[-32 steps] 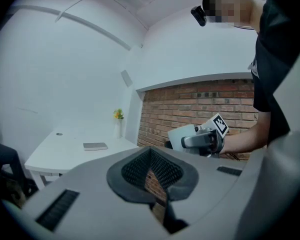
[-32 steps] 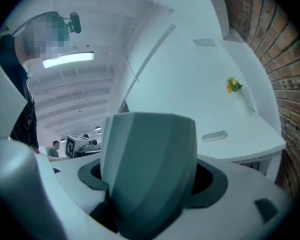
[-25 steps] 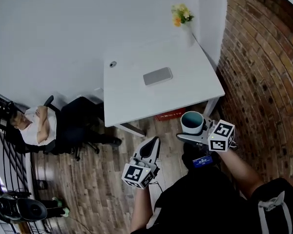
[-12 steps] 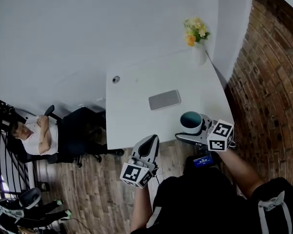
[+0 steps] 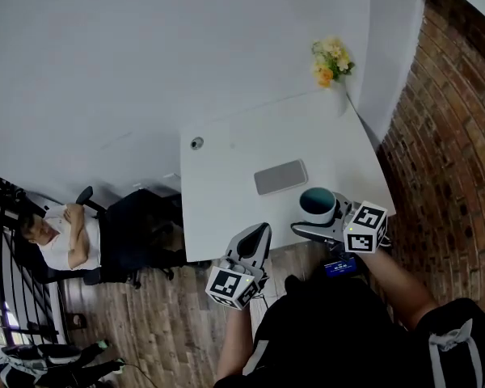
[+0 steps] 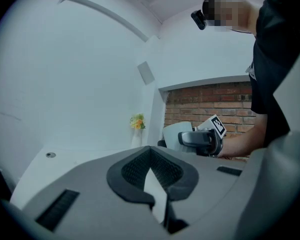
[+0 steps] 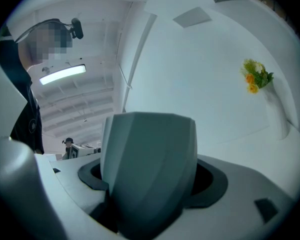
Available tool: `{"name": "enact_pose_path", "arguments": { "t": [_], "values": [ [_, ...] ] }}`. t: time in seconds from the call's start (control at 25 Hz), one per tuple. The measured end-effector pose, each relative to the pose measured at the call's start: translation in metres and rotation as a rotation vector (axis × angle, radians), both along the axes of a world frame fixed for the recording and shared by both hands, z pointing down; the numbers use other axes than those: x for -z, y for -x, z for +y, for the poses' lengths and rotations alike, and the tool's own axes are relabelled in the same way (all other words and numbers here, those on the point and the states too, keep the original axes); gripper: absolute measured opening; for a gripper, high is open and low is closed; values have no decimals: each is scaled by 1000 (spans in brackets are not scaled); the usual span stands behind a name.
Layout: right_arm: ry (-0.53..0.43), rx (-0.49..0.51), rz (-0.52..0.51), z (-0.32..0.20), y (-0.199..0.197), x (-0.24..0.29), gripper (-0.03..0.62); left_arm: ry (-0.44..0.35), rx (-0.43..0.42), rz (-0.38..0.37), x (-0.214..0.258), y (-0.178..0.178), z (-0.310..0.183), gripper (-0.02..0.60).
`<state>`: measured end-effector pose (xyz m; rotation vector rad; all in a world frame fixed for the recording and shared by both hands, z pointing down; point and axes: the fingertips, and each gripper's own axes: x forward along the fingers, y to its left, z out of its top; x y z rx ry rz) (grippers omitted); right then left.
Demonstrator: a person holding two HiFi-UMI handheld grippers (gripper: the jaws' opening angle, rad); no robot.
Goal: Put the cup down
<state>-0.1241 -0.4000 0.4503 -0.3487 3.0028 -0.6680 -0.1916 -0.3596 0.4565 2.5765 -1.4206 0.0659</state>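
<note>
A grey-white cup with a teal inside stands upright between the jaws of my right gripper, which is shut on its sides. It hangs over the near right part of the white table. The right gripper view shows the faceted cup filling the space between the pads. My left gripper is shut and holds nothing, just short of the table's near edge. The left gripper view shows its jaws together, with the cup off to the right.
A flat grey slab lies mid-table just beyond the cup. A vase of yellow flowers stands at the far right corner, and a small round disc at the far left. A brick wall runs along the right. A person sits in a chair at left.
Both grippers have moved forward to the table. The cup hung over the floor in front of the table and is now above its near right part.
</note>
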Motion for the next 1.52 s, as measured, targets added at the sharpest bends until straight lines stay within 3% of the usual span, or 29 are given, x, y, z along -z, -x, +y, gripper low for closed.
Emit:
{"name": "enact_pose_path", "arguments": {
  "t": [0.4,1.52],
  "values": [
    [-10,-12,13,0,20,2,405,-2,-65,12,1,2,-8,9],
    [-6,-1,50,-21,32,-12,405,8,-22,4,3,21,-14,9]
  ]
}}
